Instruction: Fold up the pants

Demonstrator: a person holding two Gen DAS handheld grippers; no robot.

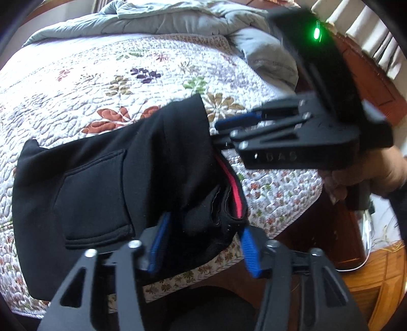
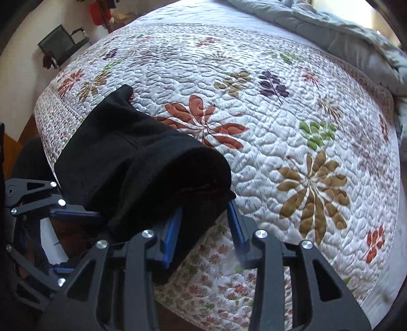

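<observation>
Sunlit across a wide bed, a white quilted bedspread (image 2: pixel 279 114) printed with rust, olive, green and purple flowers fills most of both views, and a rumpled grey comforter (image 1: pixel 178 23) is bunched along its far side. Wooden flooring (image 1: pixel 376 275) shows past the corner of the bed, and a dark chair (image 2: pixel 61 45) stands by a pale wall.

Folded black pants (image 1: pixel 101 178) lie at the near corner of the bedspread, partly over its edge. A patch pocket faces up, and a strip of red lining shows at the folded end nearest me.

With my left gripper (image 1: pixel 201 247), the blue-padded fingers (image 1: pixel 248 252) are apart, one on each side of the pants' near end; the right pad stands clear of the cloth, so nothing is gripped.

My right gripper (image 2: pixel 206 226) angles steeply down at the other end of the folded edge. Its fingers (image 2: pixel 173 229) are also apart with black cloth between them; the right pad is clear of the fabric. A hand (image 1: pixel 361 175) holds its handle.
</observation>
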